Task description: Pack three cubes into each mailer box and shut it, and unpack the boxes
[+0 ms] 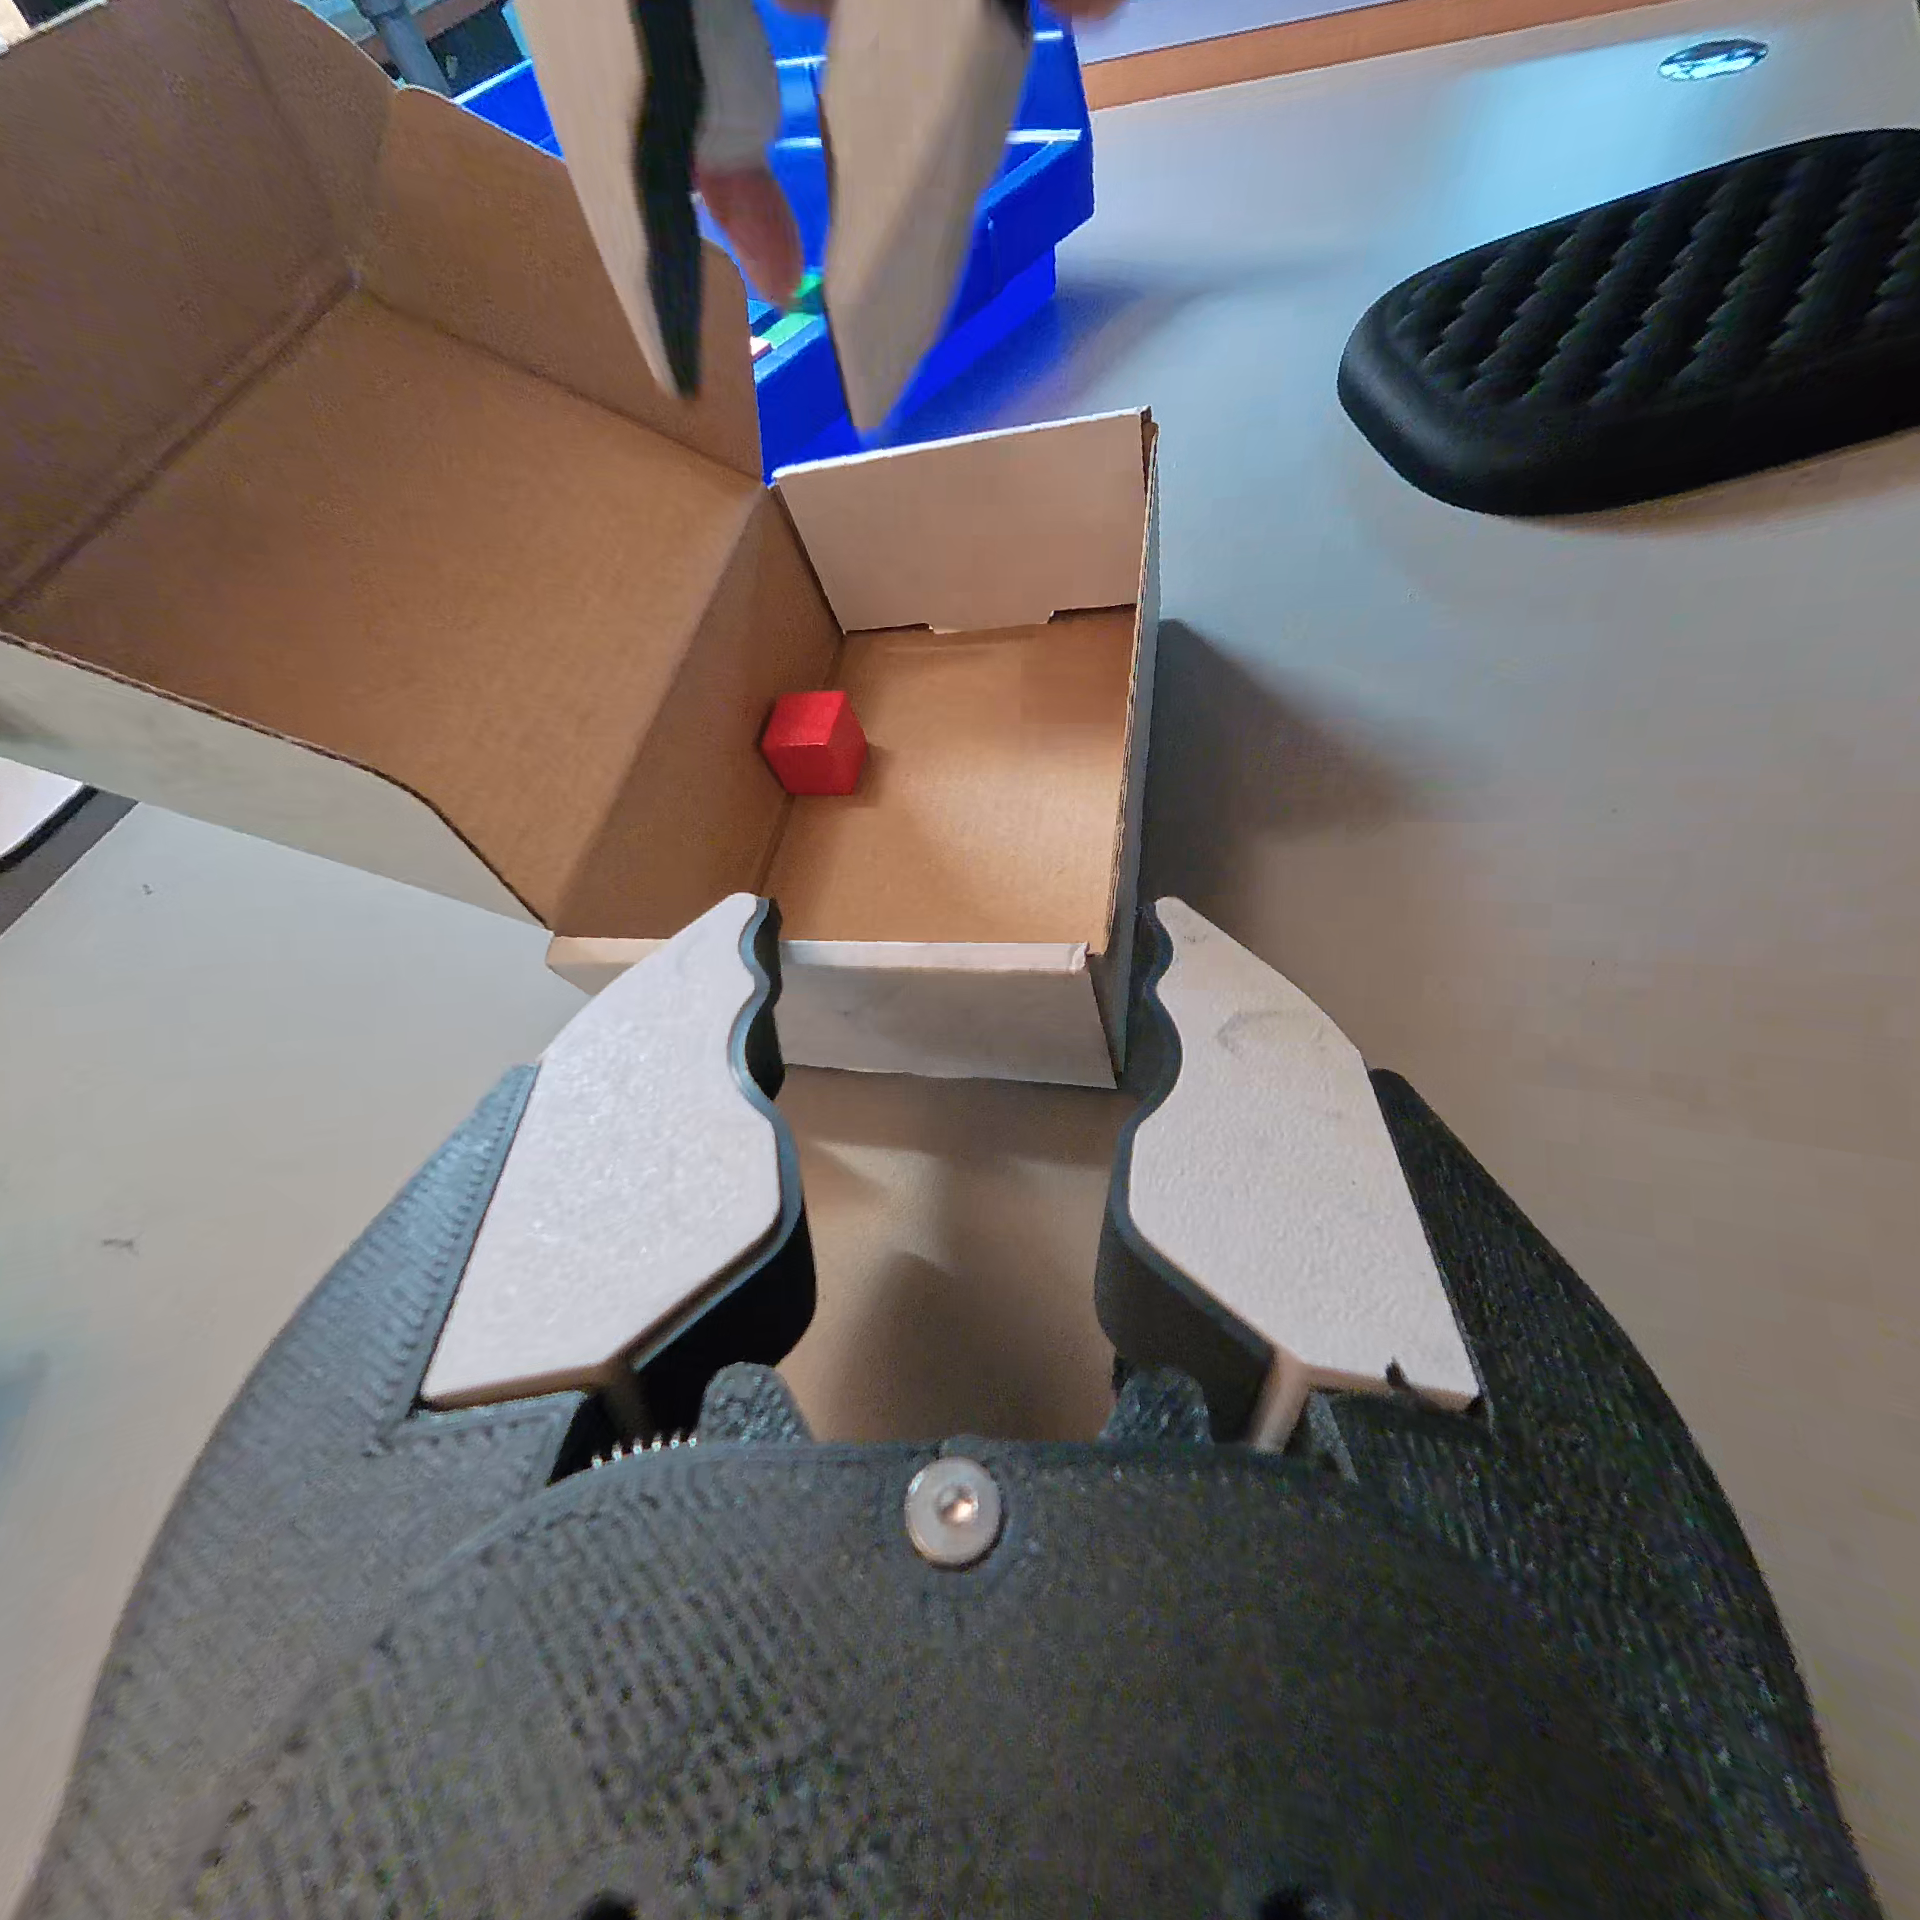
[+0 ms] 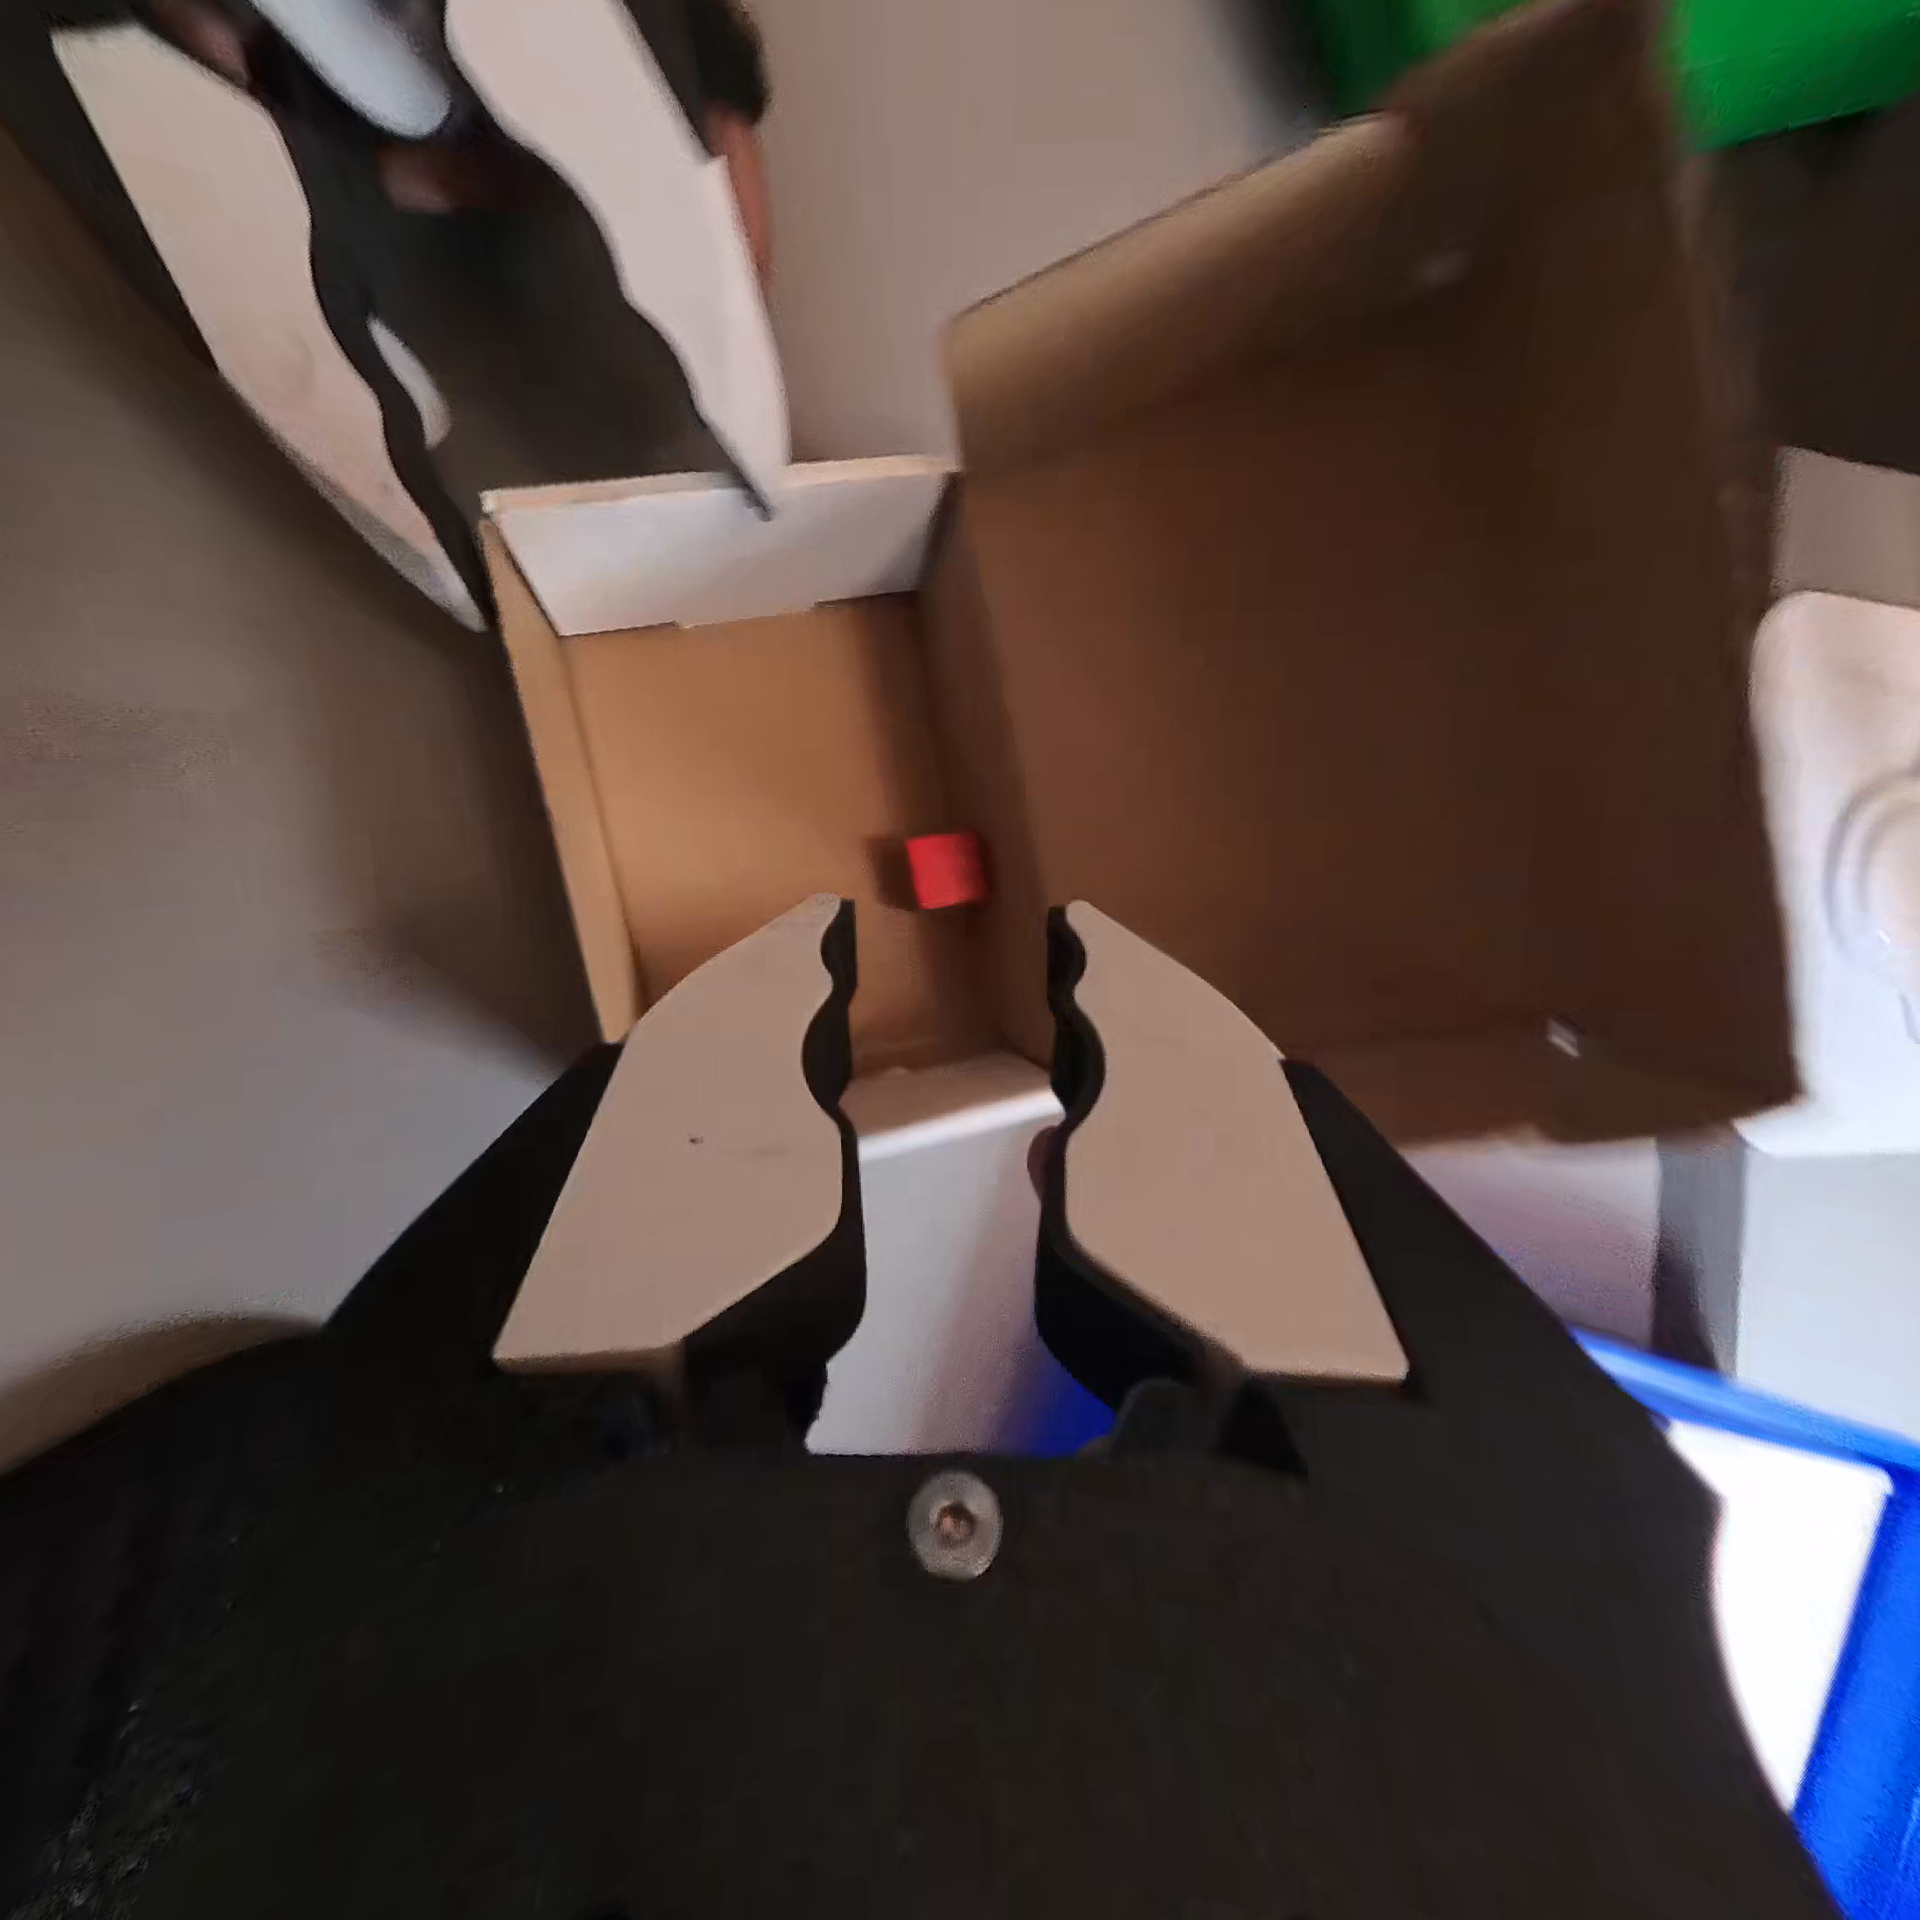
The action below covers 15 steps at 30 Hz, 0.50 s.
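Observation:
An open white mailer box [image 1: 940, 1013] with a brown inside stands on the table, its lid [image 1: 312, 499] raised at the left. One red cube [image 1: 814, 742] lies on the box floor against the lid-side wall. My left gripper [image 1: 956, 920] is open and empty, its tips at the box's near wall. My right gripper [image 1: 774, 400] hangs open above the far wall. In the right wrist view my right gripper [image 2: 951, 914] is open and empty over the box [image 2: 727, 551], just above the red cube [image 2: 943, 871]; the lid [image 2: 1351, 644] stands at the right. The left gripper [image 2: 613, 551] shows at the far end.
A blue bin [image 1: 997, 239] stands behind the box, with small coloured pieces in it; it also shows in the right wrist view [image 2: 1849, 1558]. A black mesh pad [image 1: 1662, 343] lies on the grey table [image 1: 1507, 831] to the right. A white object [image 2: 1839, 831] sits beyond the lid. My hands' fingertips stand some 11 cm from each other. The lid [image 2: 1351, 644] is about 8 cm from my right fingertips.

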{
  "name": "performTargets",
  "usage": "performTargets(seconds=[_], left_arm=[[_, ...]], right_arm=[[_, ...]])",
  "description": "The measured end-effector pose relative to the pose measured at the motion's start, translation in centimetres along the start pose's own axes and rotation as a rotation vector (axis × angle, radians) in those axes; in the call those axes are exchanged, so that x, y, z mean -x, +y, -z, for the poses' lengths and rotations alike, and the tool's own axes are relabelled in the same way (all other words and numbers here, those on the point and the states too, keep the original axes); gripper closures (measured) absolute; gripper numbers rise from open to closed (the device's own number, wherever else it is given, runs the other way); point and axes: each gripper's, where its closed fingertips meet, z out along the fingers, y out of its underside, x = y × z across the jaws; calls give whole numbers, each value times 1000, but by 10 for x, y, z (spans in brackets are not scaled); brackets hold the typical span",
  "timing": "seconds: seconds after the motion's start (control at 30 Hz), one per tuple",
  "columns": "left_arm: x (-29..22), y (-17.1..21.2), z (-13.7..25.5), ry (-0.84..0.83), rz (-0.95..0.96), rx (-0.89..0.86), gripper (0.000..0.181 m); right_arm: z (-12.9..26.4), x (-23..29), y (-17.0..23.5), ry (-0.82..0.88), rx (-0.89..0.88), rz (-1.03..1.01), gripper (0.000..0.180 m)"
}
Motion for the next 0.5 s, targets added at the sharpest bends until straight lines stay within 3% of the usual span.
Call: performTargets(seconds=[0.1,0.23,0.37,0.5], left_arm=[[0,0,0,-2,-2,1,116],[0,0,0,-4,-8,2,116],[-1,0,0,2,-13,-1,116],[-1,0,0,0,-15,1,116]], right_arm=[[-38,17,8,-7,174,72,144],[-65,6,26,113,389,149,145],[-80,4,34,148,463,165,149],[-80,9,28,134,421,171,162]])
